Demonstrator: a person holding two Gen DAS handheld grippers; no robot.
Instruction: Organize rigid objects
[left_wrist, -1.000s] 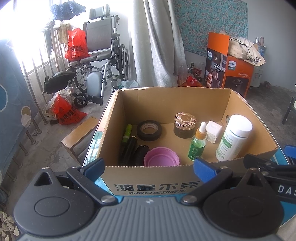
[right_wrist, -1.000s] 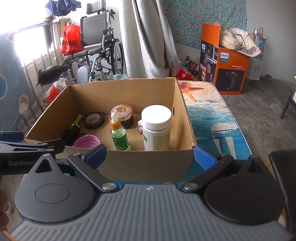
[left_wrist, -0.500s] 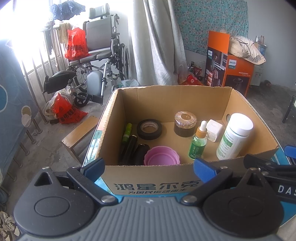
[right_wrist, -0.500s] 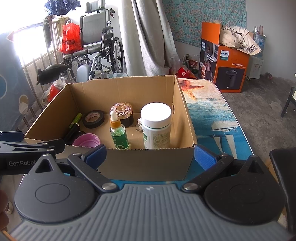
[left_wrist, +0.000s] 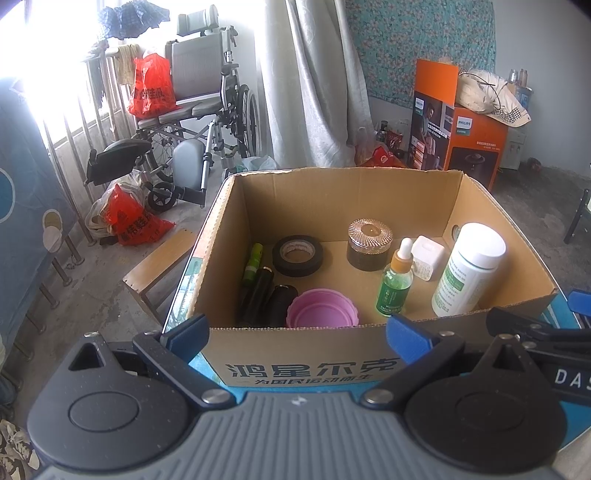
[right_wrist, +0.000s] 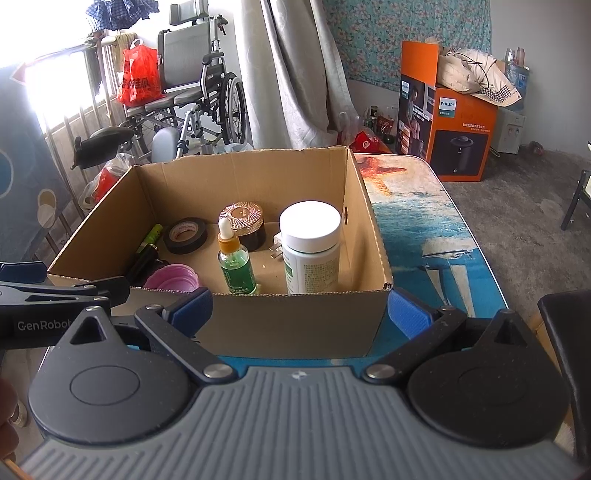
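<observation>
An open cardboard box (left_wrist: 295, 354) (right_wrist: 295, 325) stands on the table. Inside it are a white pill bottle (left_wrist: 467, 269) (right_wrist: 312, 247), a green dropper bottle (left_wrist: 396, 282) (right_wrist: 234, 260), a brown jar with a patterned lid (left_wrist: 369, 243) (right_wrist: 243, 225), a black tape roll (left_wrist: 297, 255) (right_wrist: 185, 235), a pink cup (left_wrist: 321, 308) (right_wrist: 171, 277), a white plug (left_wrist: 426, 256), a green pen (left_wrist: 253, 260) and dark cylinders (left_wrist: 269, 295). My left gripper (left_wrist: 297, 334) hangs open before the box's near wall, holding nothing. My right gripper (right_wrist: 301, 308) is open too, empty, at the box's near right corner.
The table top (right_wrist: 424, 229) has a sea print and runs on to the right of the box. Behind stand a wheelchair (left_wrist: 199, 122), red bags (left_wrist: 129, 221), a curtain (left_wrist: 314, 85) and an orange carton (left_wrist: 465, 136). A dark edge (right_wrist: 569, 350) shows at lower right.
Both views have shifted only slightly; the box looks a touch farther in the right wrist view. The items in the box have not moved.
</observation>
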